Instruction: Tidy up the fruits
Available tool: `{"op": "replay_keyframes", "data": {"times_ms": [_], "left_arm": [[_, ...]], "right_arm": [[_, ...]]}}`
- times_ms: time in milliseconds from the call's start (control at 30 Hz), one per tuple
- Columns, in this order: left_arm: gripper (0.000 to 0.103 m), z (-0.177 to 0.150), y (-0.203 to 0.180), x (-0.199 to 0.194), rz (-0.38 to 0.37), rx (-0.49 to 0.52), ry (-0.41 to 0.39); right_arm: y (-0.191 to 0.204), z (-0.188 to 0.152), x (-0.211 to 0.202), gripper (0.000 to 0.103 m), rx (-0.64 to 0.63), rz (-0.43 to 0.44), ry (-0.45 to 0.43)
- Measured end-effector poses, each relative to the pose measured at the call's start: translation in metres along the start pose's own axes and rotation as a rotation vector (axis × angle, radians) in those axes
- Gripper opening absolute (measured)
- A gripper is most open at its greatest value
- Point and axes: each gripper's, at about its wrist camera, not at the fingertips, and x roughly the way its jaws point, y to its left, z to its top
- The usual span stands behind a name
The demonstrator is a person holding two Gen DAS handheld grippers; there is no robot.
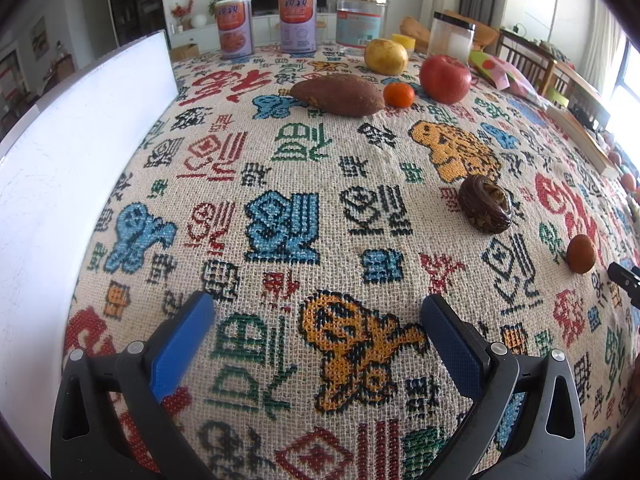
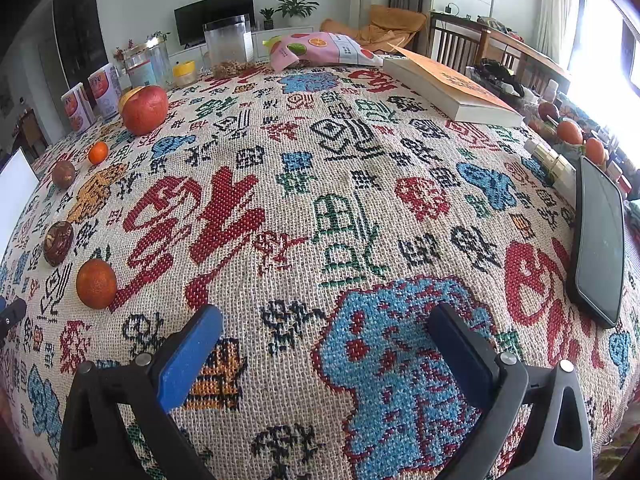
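On the patterned tablecloth [image 1: 304, 168], the left wrist view shows a brown sweet potato [image 1: 336, 94], a small orange [image 1: 399, 95], a red apple [image 1: 445, 79] and a yellow fruit [image 1: 385, 56] at the far side. A dark wrinkled fruit [image 1: 485, 204] and an orange-brown fruit [image 1: 581, 253] lie nearer on the right. My left gripper [image 1: 318, 308] is open over bare cloth, holding nothing. My right gripper [image 2: 325, 320] is open too and empty. To its left lie the orange fruit [image 2: 96, 283], the dark wrinkled fruit [image 2: 58, 243], the small orange [image 2: 98, 152] and the apple [image 2: 145, 110].
A white tray [image 1: 80, 160] stands along the left edge. Two printed cans [image 1: 235, 26] and a clear jar [image 1: 360, 20] line the back. On the right side are a black phone [image 2: 598, 240], a book [image 2: 452, 88], a pink bag [image 2: 320, 50] and more fruit [image 2: 570, 132].
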Motion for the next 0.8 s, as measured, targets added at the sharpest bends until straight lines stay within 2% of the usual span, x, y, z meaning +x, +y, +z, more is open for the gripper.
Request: {"op": "replay_keyframes", "data": {"times_ms": [700, 767, 800], "left_arm": [[0.102, 0.0, 0.0, 0.0, 0.0, 0.001, 0.0], [0.102, 0.006, 0.001, 0.001, -0.025, 0.005, 0.016], [0.101, 0.014, 0.004, 0.002, -0.061, -0.009, 0.028]], "right_arm": [[0.0, 0.0, 0.0, 0.103, 0.0, 0.002, -0.001], [0.0, -0.001, 0.0, 0.103, 0.0, 0.002, -0.001], [0.0, -0.001, -0.001, 0.103, 0.0, 0.003, -0.002]]}}
